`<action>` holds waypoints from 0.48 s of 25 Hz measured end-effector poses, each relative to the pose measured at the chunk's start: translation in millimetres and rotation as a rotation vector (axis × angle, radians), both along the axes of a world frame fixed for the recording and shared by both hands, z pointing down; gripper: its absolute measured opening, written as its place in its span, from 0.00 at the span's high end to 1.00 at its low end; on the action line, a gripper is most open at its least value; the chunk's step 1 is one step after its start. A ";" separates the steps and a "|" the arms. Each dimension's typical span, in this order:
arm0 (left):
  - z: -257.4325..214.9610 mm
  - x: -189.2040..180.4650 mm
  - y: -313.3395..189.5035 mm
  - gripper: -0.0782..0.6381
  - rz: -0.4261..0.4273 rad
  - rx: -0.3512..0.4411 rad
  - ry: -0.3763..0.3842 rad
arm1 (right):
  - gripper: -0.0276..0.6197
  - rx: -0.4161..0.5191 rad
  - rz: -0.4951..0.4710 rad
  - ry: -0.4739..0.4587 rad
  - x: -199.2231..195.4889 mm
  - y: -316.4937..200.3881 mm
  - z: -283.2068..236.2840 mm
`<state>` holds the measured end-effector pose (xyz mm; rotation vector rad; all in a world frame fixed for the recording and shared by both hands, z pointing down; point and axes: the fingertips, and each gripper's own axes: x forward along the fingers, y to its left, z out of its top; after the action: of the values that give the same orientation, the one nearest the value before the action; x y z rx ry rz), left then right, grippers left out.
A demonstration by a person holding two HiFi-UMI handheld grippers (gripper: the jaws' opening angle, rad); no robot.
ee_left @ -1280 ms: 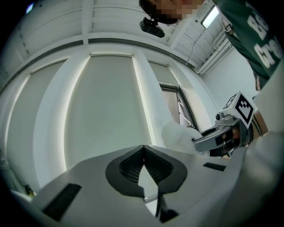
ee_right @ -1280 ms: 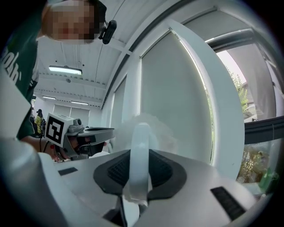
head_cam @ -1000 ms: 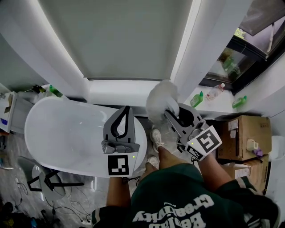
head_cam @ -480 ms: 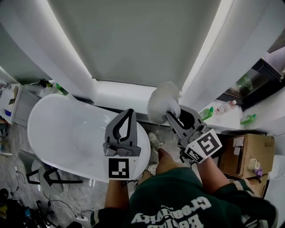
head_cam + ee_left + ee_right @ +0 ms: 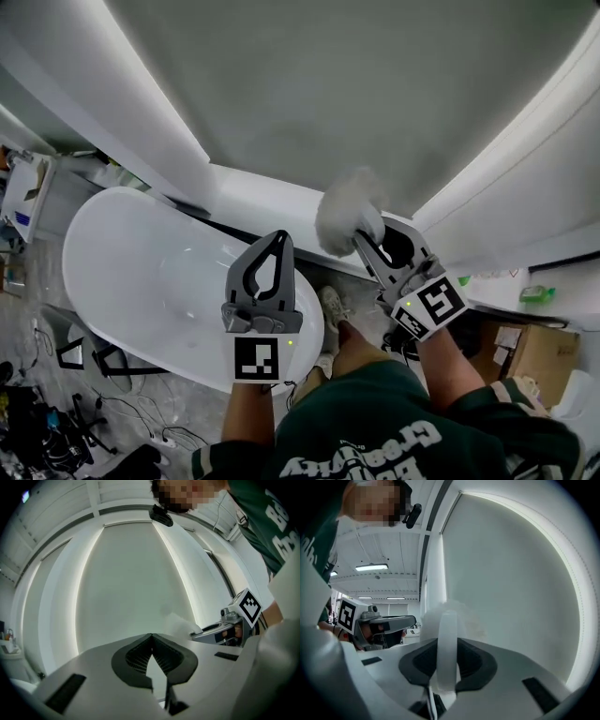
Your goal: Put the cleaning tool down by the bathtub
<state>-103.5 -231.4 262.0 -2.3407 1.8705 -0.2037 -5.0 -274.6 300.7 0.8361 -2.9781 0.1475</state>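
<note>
The right gripper (image 5: 447,642) has its jaws clenched on the cleaning tool (image 5: 345,214). The tool's flat white handle (image 5: 448,627) stands upright between the dark pads, and its fluffy white head sticks out just beyond the jaw tips (it reads as a pale blur in that gripper's own view). The tool is held up in the air, off to the right of the bathtub (image 5: 131,272) and touching neither the tub nor the floor. The left gripper (image 5: 151,637) has its jaws drawn together, tips meeting, with nothing between them. In the head view the white tub lies below these jaws and spreads away to their left, with its right end under the gripper body. The two grippers point the same way, side by side but apart, toward a plain pale wall panel (image 5: 131,583) straight ahead of both sets of jaws. Beneath the gap between the grippers, a light shoe (image 5: 331,307) of the person shows on the floor beside the tub's right end.
</note>
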 end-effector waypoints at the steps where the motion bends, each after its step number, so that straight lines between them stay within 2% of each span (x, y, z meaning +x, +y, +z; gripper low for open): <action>1: 4.6 -3.0 -10.1 0.88 -0.007 -0.005 -0.013 | 0.82 -0.004 -0.009 0.009 -4.8 -10.3 5.8; 3: 14.5 -9.1 -29.3 0.88 -0.024 -0.019 -0.007 | 0.82 -0.014 -0.026 0.028 -13.8 -29.8 19.3; 6: 18.0 -16.9 -49.7 0.88 -0.050 -0.015 0.047 | 0.82 -0.042 -0.050 0.045 -25.8 -51.2 35.2; 12: 26.4 -46.2 -74.5 0.88 -0.106 -0.062 0.011 | 0.82 -0.095 -0.092 0.101 -64.7 -84.0 58.5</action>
<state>-149.7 -305.9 288.4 -2.2875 2.0244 -0.2642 -69.7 -358.6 359.2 0.6739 -2.8827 0.2342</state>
